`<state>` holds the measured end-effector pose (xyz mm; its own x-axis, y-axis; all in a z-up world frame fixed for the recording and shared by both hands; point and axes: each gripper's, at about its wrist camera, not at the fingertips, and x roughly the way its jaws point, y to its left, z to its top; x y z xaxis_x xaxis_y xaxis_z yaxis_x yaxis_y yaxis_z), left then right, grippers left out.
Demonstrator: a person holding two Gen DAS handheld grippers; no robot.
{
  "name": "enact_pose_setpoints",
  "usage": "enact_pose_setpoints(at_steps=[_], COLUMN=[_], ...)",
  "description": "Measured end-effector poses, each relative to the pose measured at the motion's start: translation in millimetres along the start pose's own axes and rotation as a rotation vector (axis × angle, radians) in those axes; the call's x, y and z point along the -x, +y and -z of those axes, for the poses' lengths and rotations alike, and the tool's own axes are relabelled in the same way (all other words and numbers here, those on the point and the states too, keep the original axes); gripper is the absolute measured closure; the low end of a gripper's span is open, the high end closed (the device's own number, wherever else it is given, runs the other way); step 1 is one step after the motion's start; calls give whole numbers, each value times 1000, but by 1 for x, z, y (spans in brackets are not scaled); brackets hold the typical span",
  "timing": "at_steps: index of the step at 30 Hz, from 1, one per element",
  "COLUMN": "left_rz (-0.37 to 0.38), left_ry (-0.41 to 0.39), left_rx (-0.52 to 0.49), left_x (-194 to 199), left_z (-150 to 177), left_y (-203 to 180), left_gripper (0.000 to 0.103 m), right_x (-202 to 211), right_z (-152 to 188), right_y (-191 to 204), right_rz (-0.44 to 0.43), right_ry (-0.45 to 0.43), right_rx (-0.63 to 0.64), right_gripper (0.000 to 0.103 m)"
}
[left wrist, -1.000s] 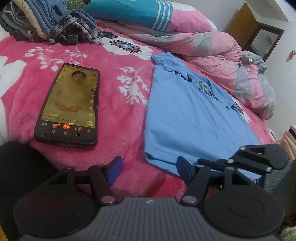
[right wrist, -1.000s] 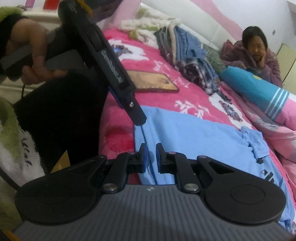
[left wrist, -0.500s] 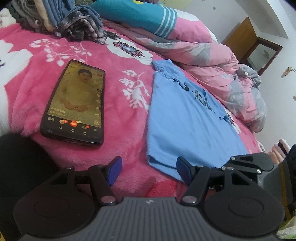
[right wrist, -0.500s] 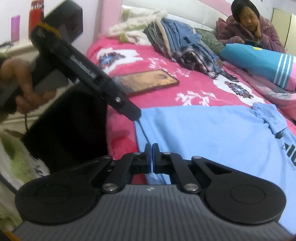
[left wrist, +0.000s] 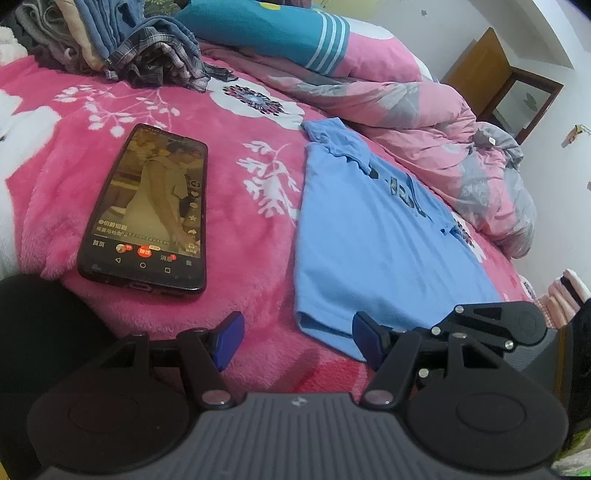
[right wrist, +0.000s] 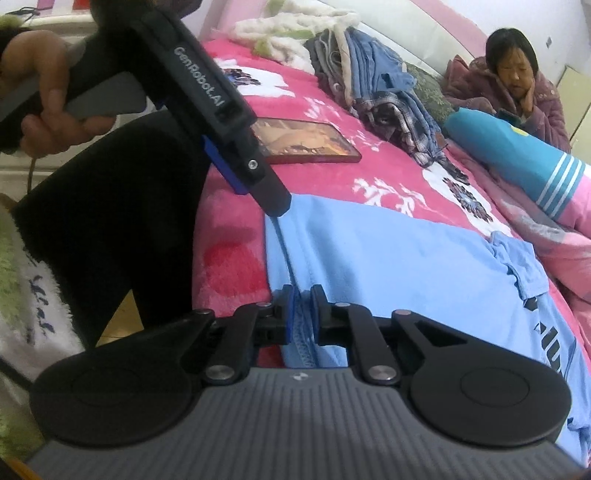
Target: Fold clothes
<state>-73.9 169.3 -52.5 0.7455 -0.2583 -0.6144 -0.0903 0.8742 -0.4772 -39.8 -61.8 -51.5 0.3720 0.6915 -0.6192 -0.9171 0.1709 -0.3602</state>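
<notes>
A light blue T-shirt (left wrist: pixel 369 240) lies flat on the pink floral blanket (left wrist: pixel 240 166), its hem at the bed's near edge. My left gripper (left wrist: pixel 299 339) is open, its blue pads either side of the hem's left corner and not pressing it. In the right wrist view a hand holds it slanting down, with the left gripper (right wrist: pixel 267 197) tip touching that corner of the T-shirt (right wrist: pixel 388 258). My right gripper (right wrist: pixel 301 314) pinches the hem a little further along; its jaws are opening slightly, with stitched blue fabric filling the narrow gap between the pads.
A lit phone (left wrist: pixel 147 210) lies left of the shirt. Beyond are a pile of clothes (left wrist: pixel 110 44), a teal pillow (left wrist: pixel 266 29) and a bunched pink quilt (left wrist: pixel 424 122). A person (right wrist: pixel 517 81) sits at the far side. A wooden cabinet (left wrist: pixel 476 66) stands by the wall.
The right gripper's jaws closed from a small gap to fully together, and now hold the shirt's hem between them. The left gripper stayed open at the corner.
</notes>
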Motion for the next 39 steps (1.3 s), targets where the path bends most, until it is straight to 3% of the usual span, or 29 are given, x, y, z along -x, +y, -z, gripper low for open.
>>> enact_pose_setpoints(at_steps=[3, 9, 19, 25, 28, 34, 37, 39], left_rz=[1, 9, 7, -20, -34, -95, -140, -158], left_ry=[-2, -7, -29, -52, -45, 9, 21, 29], left_rx=[2, 21, 40, -33, -63, -144, -216, -241], left_x=[1, 3, 9, 4, 2, -15, -20, -21], left_z=[0, 1, -4, -7, -8, -3, 2, 4], left_y=[0, 2, 2, -14, -21, -35, -44, -48], left_gripper=[37, 36, 36, 36, 36, 36, 35, 34], right_x=[1, 14, 6, 15, 40, 94, 96, 101], right_z=[-1, -4, 0, 5, 18, 72, 95, 104], right_y=[-9, -24, -8, 3, 6, -46, -42, -34], right_rz=[-16, -66, -114, -133, -70, 202, 227, 187], right_ry=[-9, -60, -24, -54, -71, -61, 24, 49], right_rx=[-75, -186, -139, -170, -186, -514, -551, -581], right_gripper=[103, 103, 103, 100, 98, 97, 97, 97])
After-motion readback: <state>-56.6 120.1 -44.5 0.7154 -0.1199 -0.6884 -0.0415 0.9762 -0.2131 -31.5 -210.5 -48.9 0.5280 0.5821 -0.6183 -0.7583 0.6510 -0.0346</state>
